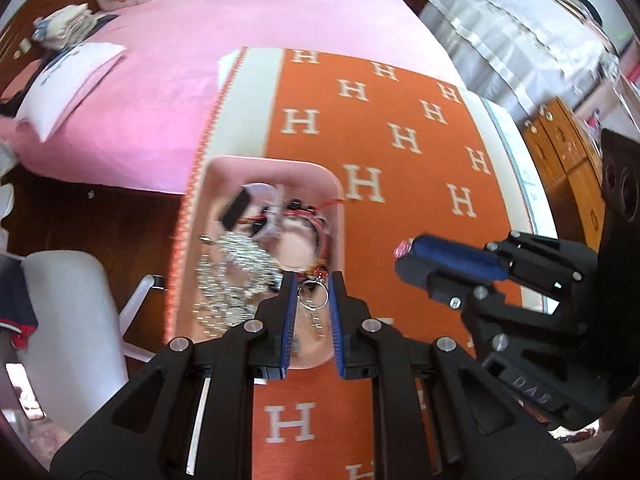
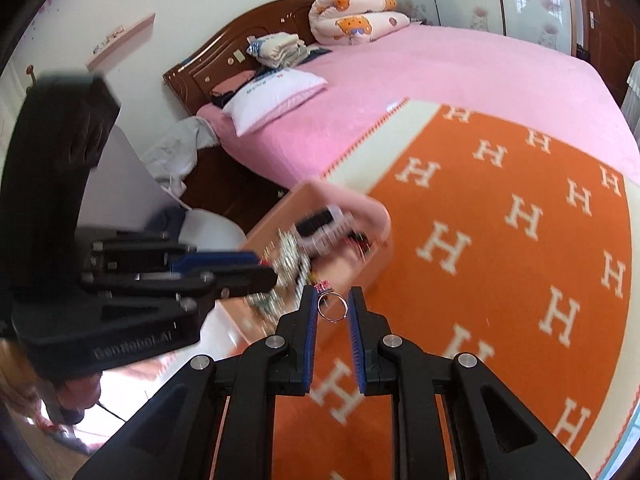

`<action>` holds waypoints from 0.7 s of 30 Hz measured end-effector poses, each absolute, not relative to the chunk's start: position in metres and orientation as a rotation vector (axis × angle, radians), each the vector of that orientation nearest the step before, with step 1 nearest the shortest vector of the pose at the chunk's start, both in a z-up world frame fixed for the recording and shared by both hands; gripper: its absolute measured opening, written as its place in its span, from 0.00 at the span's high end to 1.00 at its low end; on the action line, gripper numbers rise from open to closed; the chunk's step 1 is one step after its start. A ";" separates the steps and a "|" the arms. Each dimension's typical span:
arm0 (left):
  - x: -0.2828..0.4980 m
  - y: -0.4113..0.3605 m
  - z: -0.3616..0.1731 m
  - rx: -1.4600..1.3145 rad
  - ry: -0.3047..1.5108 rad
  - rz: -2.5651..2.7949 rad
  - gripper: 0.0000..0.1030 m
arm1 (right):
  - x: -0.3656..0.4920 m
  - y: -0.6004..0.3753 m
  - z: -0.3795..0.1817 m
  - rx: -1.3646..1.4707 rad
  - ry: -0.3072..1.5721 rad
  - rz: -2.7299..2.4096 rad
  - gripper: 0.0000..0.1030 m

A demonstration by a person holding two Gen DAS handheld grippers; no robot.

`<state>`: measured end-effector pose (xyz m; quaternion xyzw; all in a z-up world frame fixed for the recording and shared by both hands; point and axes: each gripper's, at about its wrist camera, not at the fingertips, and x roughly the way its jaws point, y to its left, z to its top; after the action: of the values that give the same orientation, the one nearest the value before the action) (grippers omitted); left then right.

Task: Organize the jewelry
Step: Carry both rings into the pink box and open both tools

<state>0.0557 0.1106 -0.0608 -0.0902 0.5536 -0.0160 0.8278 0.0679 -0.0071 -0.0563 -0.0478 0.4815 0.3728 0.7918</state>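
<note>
Bed with pink cover (image 2: 440,64); folded bedding and a white pillow (image 2: 276,94) near the dark wooden headboard (image 2: 224,56).

Orange blanket with white H pattern (image 1: 400,120) lies across the foot of the bed.

Pink tray (image 1: 280,166) sits on the blanket's left edge. It holds a tangle of silver chain jewelry (image 1: 236,268), red cord bracelets with dark beads (image 1: 308,216) and a small dark box (image 1: 238,210); contents blurred, finer detail not readable.

Left gripper (image 1: 313,296): over the near end of the tray, blue pads at a narrow gap. A silver ring (image 1: 313,299) sits between the fingertips, touching or nearly touching both pads; a firm pinch cannot be confirmed.

Right gripper (image 2: 333,307): over the blanket just beside the tray, jaws narrow, pads pressed on either side of a silver ring with pink stone (image 2: 331,306), ring held clear of the blanket, stone toward the left finger.

The two grippers are near each other, not touching.
</note>
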 end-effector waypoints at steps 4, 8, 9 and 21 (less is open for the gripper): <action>0.055 0.134 -0.061 -0.212 1.164 0.003 0.87 | 0.078 0.017 -0.051 -0.082 1.040 0.800 0.85; 0.054 0.147 -0.070 -0.222 1.169 0.016 0.87 | 0.085 0.043 -0.059 -0.081 1.072 0.789 0.85; 0.055 0.149 -0.072 -0.223 1.173 0.015 0.87 | 0.085 0.049 -0.062 -0.089 1.077 0.785 0.85; 0.051 0.157 -0.102 -0.219 1.227 0.030 0.61 | 0.096 0.069 -0.105 -0.131 1.133 0.684 0.79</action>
<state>0.0510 0.1571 -0.1020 -0.1027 0.5745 0.0142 0.8119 0.0956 0.0685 -0.1051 -0.0609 0.5257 0.3173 0.7869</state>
